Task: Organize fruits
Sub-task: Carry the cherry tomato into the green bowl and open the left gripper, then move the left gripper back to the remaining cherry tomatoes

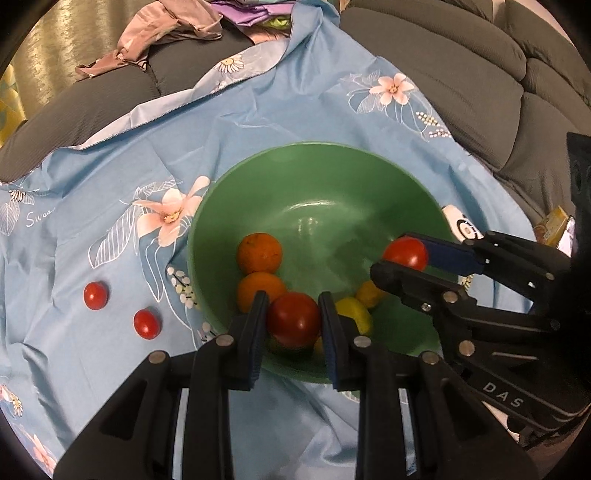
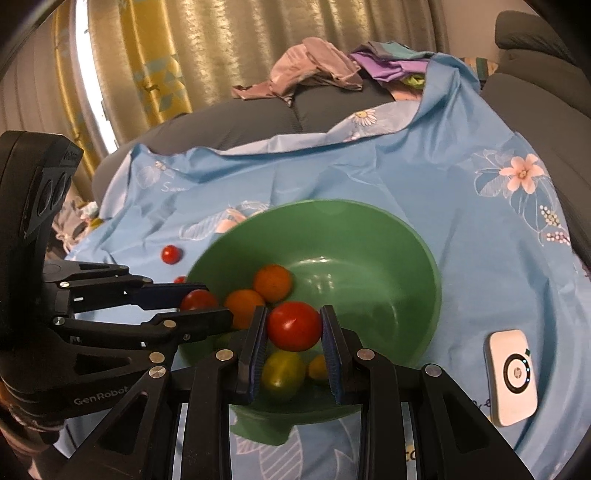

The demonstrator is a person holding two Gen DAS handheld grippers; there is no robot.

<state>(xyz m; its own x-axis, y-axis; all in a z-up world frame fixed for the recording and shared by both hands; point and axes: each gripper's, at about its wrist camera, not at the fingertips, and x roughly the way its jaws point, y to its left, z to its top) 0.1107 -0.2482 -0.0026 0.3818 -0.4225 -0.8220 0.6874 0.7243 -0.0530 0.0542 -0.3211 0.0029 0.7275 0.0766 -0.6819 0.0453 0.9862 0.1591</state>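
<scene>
left tool (image 1: 293, 319): clamped on a round red tomato (image 1: 293, 319), above the near inner side of the green plastic bowl (image 1: 317, 147) | right tool (image 2: 294, 326): gripping another red tomato (image 2: 294, 326) over the bowl's near-right side; bowl directly beneath both | two small red tomatoes (image 1: 96, 295) left of bowl on blue floral cloth (image 1: 258, 122), nearer my left

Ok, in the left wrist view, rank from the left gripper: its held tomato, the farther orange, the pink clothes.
1. Tomato, between the left gripper pads.
2. Farther orange, inside the green bowl, left.
3. Pink clothes, top left on the sofa.
</scene>
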